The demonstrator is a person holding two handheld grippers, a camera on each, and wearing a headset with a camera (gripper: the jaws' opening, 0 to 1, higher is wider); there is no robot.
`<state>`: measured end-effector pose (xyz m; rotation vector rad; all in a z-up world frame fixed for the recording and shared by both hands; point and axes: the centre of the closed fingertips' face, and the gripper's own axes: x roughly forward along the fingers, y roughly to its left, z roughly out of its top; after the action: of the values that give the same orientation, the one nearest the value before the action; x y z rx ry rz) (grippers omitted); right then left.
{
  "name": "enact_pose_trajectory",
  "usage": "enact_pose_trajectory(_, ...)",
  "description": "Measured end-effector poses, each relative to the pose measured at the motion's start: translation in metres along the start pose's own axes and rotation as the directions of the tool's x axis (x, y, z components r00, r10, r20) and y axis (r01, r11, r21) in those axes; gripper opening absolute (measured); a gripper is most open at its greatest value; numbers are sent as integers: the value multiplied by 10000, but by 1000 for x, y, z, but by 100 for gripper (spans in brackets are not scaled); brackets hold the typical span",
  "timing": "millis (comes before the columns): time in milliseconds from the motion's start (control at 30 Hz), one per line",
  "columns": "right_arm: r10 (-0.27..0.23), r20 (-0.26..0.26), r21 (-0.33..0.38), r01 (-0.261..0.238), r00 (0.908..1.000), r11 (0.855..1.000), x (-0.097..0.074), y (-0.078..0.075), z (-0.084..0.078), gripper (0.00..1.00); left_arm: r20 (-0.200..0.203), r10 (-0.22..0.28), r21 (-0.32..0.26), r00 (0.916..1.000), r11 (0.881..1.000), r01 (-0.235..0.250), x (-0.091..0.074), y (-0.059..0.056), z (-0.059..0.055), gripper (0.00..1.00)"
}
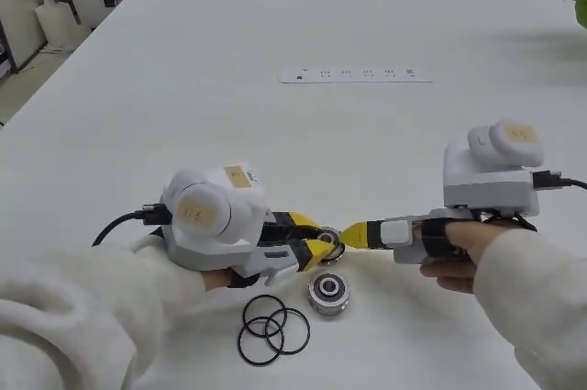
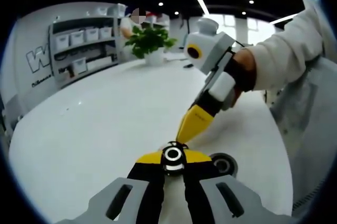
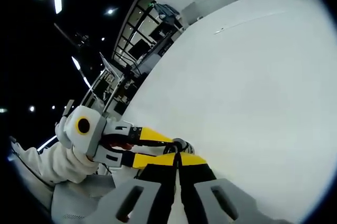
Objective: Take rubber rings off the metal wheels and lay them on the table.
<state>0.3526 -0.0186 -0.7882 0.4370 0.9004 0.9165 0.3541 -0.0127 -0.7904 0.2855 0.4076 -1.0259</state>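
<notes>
Head view is showing a wide white worktop. The left gripper is clenching a metal wheel just above it. The right gripper, its jaws pressed together, is touching that wheel's rim; I cannot tell whether it is pinching anything. A second wheel is lying on the worktop just beside, and three black rubber rings are lying overlapped near it.
</notes>
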Motion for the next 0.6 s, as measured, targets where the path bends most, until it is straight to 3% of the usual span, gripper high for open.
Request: enact_pose_trajectory(600,269,-41,-279,-270,9996,9992,3,6,0,0,36,-22,19,10000,10000,22,0,-1,0,14)
